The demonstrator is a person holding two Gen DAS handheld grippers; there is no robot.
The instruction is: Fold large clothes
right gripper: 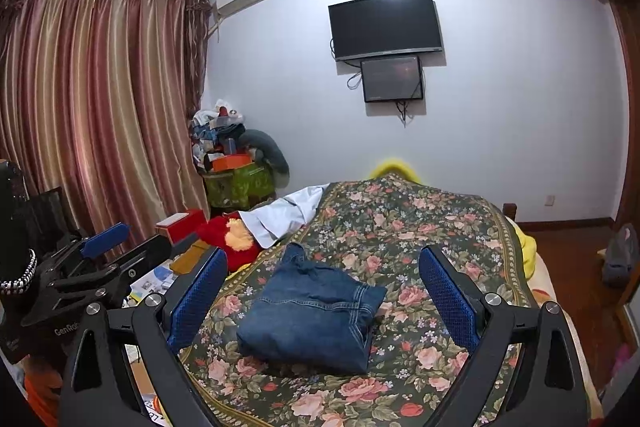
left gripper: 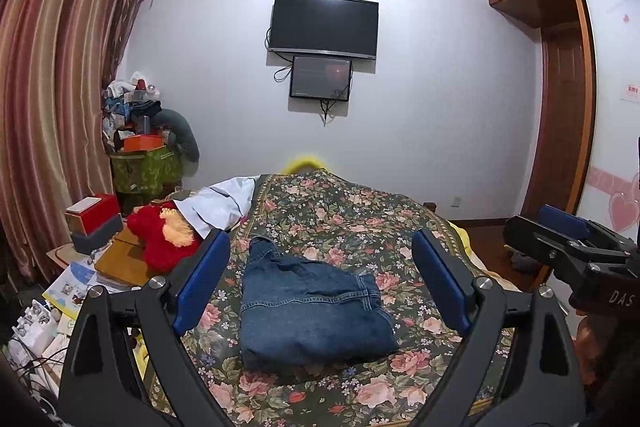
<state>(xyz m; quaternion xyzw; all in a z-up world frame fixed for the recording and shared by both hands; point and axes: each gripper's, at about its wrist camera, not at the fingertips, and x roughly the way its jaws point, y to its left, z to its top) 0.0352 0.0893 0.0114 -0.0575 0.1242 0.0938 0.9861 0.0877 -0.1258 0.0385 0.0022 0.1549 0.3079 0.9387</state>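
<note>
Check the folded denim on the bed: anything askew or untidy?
Mostly neat. The denim garment lies folded on the floral bedspread, but one narrow bunched end sticks out past its far left corner. Both grippers are open and clear.

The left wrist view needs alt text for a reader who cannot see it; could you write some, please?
Folded jeans lie on a floral bedspread, framed by the open left gripper. The right gripper shows at the right edge; a red plush toy lies left of the bed.

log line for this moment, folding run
denim garment folded on floral bedspread | left gripper open, empty | right gripper open, empty
</note>
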